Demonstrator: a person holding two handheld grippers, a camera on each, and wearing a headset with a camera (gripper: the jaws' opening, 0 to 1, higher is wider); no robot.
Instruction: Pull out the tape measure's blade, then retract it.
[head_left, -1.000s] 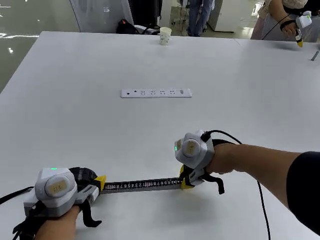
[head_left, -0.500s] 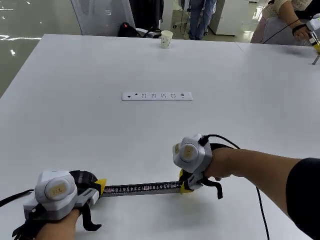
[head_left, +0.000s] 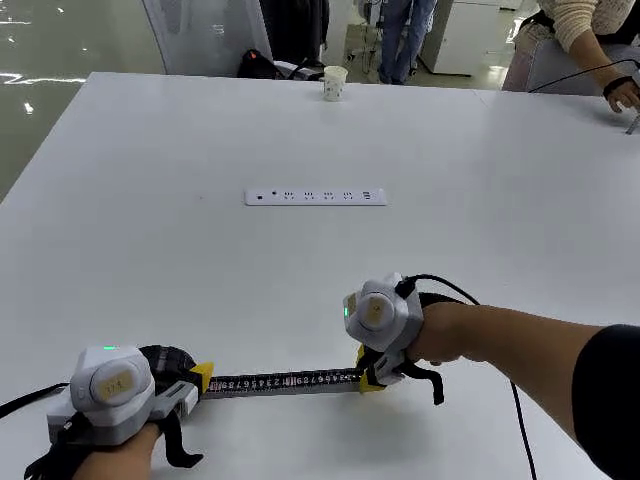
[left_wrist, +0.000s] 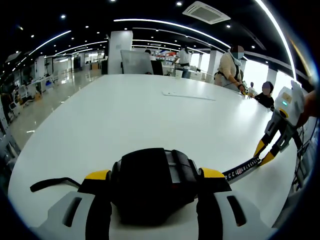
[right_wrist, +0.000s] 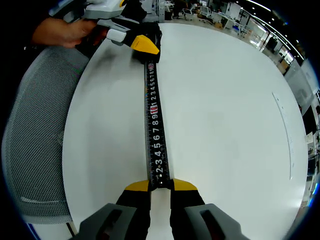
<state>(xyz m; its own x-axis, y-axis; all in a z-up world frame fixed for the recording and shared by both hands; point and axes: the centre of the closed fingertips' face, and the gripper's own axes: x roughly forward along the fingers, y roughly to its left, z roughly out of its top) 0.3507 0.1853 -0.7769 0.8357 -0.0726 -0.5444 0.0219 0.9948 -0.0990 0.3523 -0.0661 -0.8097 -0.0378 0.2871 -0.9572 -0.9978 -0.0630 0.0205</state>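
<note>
Tape measure (head_left: 172, 356), black case, is sitting on the tabletop (head_left: 150, 200), well to the person's side of the power strip (head_left: 315, 197). Left tool (head_left: 192, 378) is clamping the case between its yellow-tipped jaws, as the left gripper view confirms. Right tool (head_left: 370, 376), also on the near side of the strip & well apart from it, is pinching the blade (head_left: 285, 380) at its tip end, jaws closed on it. Blade is running straight & flat between the two tools, short length out.

Judgement: pull-out step is in hand or about complete; retract not yet begun. Next move is calling for right tool to travel back toward the case along the blade line, controlling the blade so it is not snapping in, w/ left tool steadying the case.
</note>
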